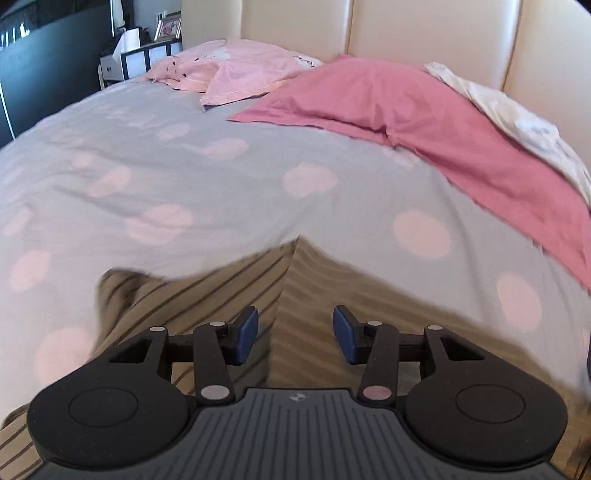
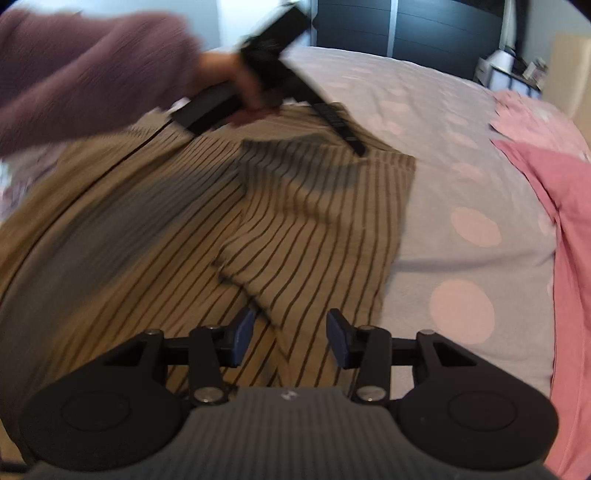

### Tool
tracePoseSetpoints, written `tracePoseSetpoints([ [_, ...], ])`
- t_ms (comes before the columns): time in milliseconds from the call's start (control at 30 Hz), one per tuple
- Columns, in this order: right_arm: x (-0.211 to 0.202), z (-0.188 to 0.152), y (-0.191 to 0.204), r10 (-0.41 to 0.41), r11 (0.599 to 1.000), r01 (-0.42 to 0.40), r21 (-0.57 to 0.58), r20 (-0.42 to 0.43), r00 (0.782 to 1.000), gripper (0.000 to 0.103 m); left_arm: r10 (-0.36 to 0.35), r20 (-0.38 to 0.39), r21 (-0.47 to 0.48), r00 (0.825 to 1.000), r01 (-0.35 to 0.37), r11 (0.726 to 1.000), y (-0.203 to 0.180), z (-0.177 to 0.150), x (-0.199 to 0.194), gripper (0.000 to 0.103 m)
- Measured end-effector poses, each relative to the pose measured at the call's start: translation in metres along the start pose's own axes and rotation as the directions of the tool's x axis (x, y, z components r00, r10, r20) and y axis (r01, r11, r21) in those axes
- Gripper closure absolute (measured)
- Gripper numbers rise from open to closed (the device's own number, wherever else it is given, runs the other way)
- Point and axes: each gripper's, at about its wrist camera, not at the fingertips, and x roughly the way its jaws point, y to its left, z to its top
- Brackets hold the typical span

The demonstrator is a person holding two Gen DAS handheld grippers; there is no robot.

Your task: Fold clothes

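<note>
The left hand-held gripper (image 1: 295,334) hangs closest to its camera, blue pads parted with nothing between them, above the tan striped garment (image 1: 229,295). The right hand-held gripper (image 2: 291,338) likewise stands partly open and empty over that same cloth. The bed (image 1: 184,177), covered in a grey sheet with pale pink dots, carries everything. The striped garment (image 2: 258,229) lies spread across it, one portion folded over the rest. A deep pink pillow (image 1: 406,107) and a lighter pink one (image 1: 240,70) rest near the cream headboard (image 1: 424,29). A hand (image 2: 240,88) in a mauve sleeve (image 2: 92,70) grips the other tool's handle.
</note>
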Motion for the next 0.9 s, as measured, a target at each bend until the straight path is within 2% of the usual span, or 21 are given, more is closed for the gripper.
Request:
tracePoseSetpoints([
  [133,0.007,-0.013,0.017,-0.049,0.989,0.049,-0.14,-0.002,0.999,0.058,-0.018,-0.044,-0.037,0.999,0.016,0.999,0.002,0.016,0.029,0.063],
  [267,0.018,-0.019,0.028,-0.091,0.964,0.095,-0.247,0.027,0.996,0.065,-0.057,-0.082,-0.072,0.995,0.051,0.996,0.007,0.025,0.047,0.086],
  [300,0.02,-0.02,0.03,-0.103,0.957,0.108,-0.27,0.031,0.994,0.069,-0.063,-0.077,-0.071,0.995,0.058,0.996,0.007,0.025,0.049,0.094],
  [333,0.023,-0.02,0.032,-0.113,0.95,0.118,-0.29,0.033,0.993,0.08,-0.067,-0.067,-0.07,0.995,0.062,0.996,0.007,0.026,0.05,0.099],
  [367,0.024,-0.021,0.032,-0.125,0.945,0.129,-0.3,0.033,0.992,0.087,-0.069,-0.056,-0.07,0.996,0.065,0.995,0.007,0.027,0.05,0.103],
  [400,0.024,-0.02,0.03,-0.128,0.948,0.133,-0.289,0.035,0.991,0.099,-0.067,-0.041,-0.063,0.997,0.064,0.996,0.006,0.029,0.05,0.103],
  [500,0.018,-0.017,0.022,-0.119,0.962,0.126,-0.242,0.042,0.992,0.1,-0.053,0.005,-0.021,0.999,0.054,0.998,0.0,0.038,0.049,0.103],
  [667,0.006,-0.011,0.026,-0.137,0.95,0.147,-0.276,0.054,0.989,0.101,-0.056,0.04,0.048,0.998,0.054,0.997,-0.014,0.057,0.056,0.103],
  [800,0.012,-0.008,0.024,-0.172,0.948,0.175,-0.267,0.034,0.984,0.101,-0.053,0.037,0.071,0.998,0.05,0.996,-0.022,0.064,0.07,0.103],
  [900,0.016,-0.008,0.025,-0.18,0.947,0.177,-0.266,0.014,0.984,0.101,-0.034,0.005,0.091,0.999,0.033,0.995,-0.025,0.061,0.082,0.103],
])
